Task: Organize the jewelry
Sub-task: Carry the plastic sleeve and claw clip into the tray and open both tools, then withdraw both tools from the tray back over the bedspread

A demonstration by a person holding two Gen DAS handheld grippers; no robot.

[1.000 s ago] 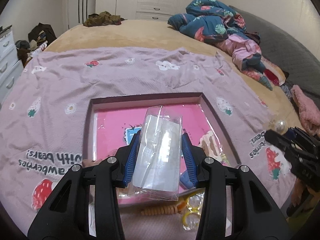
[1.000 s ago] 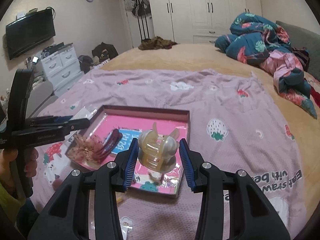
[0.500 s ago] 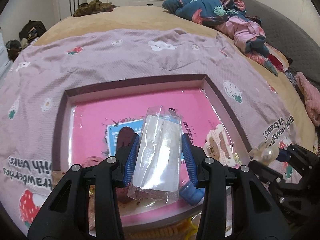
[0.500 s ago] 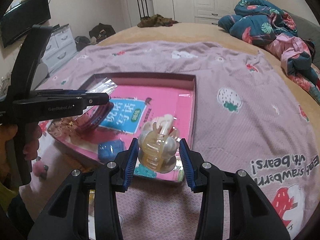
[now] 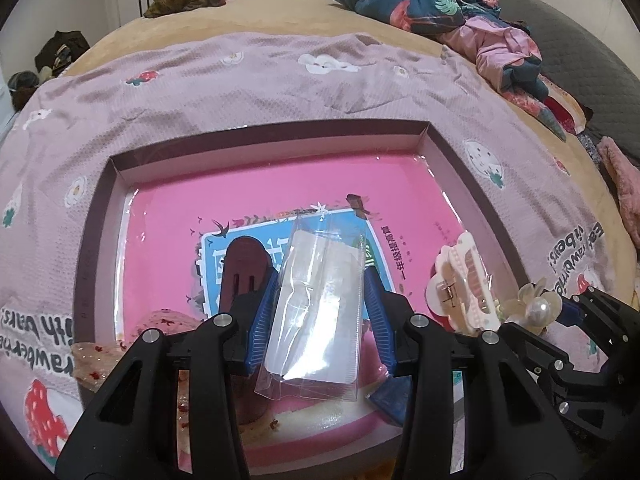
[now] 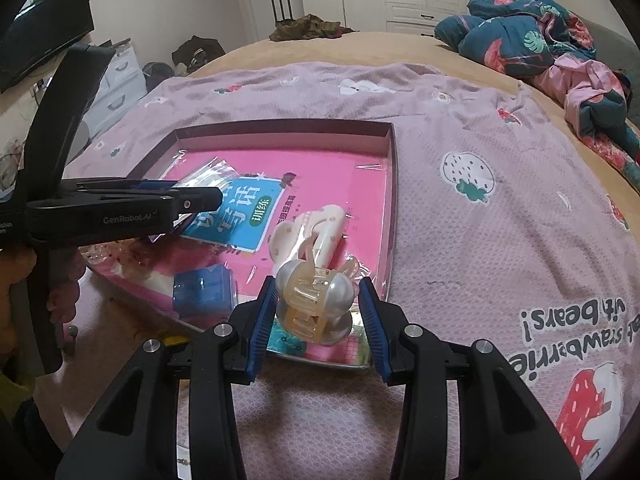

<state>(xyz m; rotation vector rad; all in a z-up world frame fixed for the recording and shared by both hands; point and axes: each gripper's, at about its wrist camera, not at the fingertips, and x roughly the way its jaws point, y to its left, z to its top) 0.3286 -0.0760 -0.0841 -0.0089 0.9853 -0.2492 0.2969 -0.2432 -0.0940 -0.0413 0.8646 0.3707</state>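
A shallow box [image 5: 276, 138] [image 6: 394, 184] with a pink printed floor lies on the purple bedspread. My left gripper [image 5: 320, 312] [image 6: 180, 200] is shut on a clear plastic packet [image 5: 320, 304] and hangs low over the box's near middle. My right gripper [image 6: 316, 300] [image 5: 560, 312] is shut on a translucent amber claw clip with pearl ends [image 6: 312, 292] [image 5: 534, 306], just above the box's near right corner. Inside the box lie a cream and pink claw clip [image 5: 464, 284] [image 6: 316, 224], a dark red hair clip [image 5: 244, 268], a small blue piece [image 6: 204, 292] and a sparkly fabric piece [image 5: 160, 320].
The bedspread [image 5: 280, 72] covers the bed's near half. A heap of blue and pink bedding [image 5: 472, 12] lies at the far right. Drawers [image 6: 116, 84] and a wall screen [image 6: 44, 40] stand at the left. A hand [image 6: 16, 276] holds the left gripper.
Both grippers have come down and forward toward the box, which fills more of each view. Each holds the same thing as before, with no change in the grip.
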